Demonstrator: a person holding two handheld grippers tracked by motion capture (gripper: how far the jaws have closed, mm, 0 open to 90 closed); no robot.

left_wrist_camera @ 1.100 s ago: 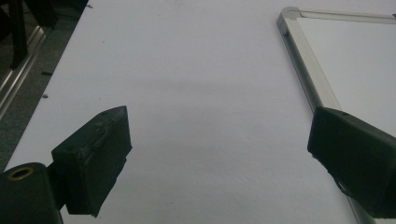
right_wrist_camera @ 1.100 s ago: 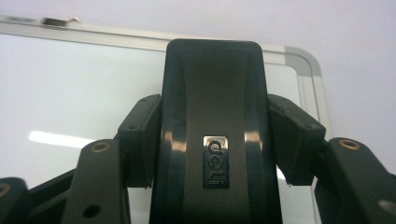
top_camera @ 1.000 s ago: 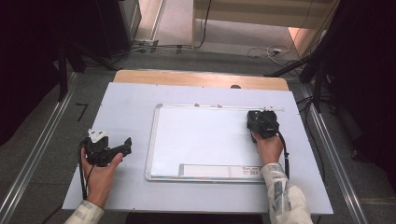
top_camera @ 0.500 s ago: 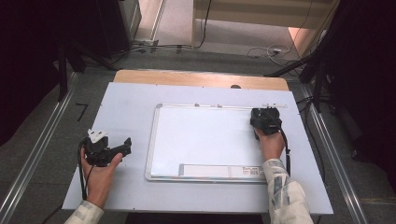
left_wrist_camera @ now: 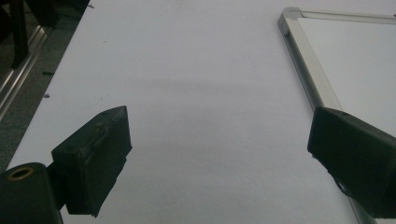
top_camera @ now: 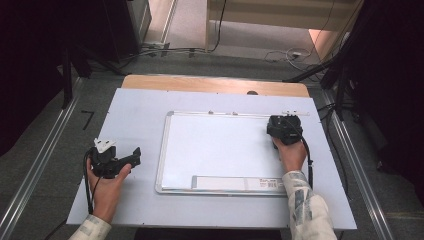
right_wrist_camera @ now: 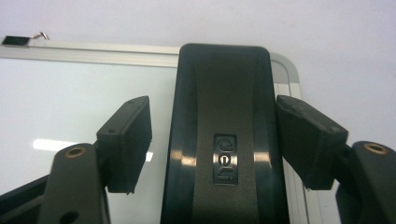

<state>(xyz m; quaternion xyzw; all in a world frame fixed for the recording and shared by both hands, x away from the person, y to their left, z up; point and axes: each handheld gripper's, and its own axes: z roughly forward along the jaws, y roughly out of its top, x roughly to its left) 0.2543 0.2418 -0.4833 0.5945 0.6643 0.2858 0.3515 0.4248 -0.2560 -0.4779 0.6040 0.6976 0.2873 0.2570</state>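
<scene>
A white-surfaced whiteboard (top_camera: 220,150) with a metal frame lies flat in the middle of the table. My right gripper (top_camera: 284,125) is over its far right corner. In the right gripper view, a black eraser (right_wrist_camera: 224,140) lies on the whiteboard (right_wrist_camera: 70,93) between the jaws of the right gripper (right_wrist_camera: 212,105). The jaws have just been opening and stand off its sides, a clear gap at the left. My left gripper (top_camera: 132,156) rests on the table left of the board, open and with nothing between its fingers (left_wrist_camera: 100,154); the board's frame (left_wrist_camera: 303,70) is to its right.
The pale table (top_camera: 140,110) has a wooden strip (top_camera: 210,84) along its far edge. Metal rails (top_camera: 37,165) run along the floor on both sides. Cables (top_camera: 280,52) lie on the floor beyond. A printed strip (top_camera: 235,183) runs along the board's near edge.
The right hand has edged slightly toward the board's far right corner. The left hand has kept still.
</scene>
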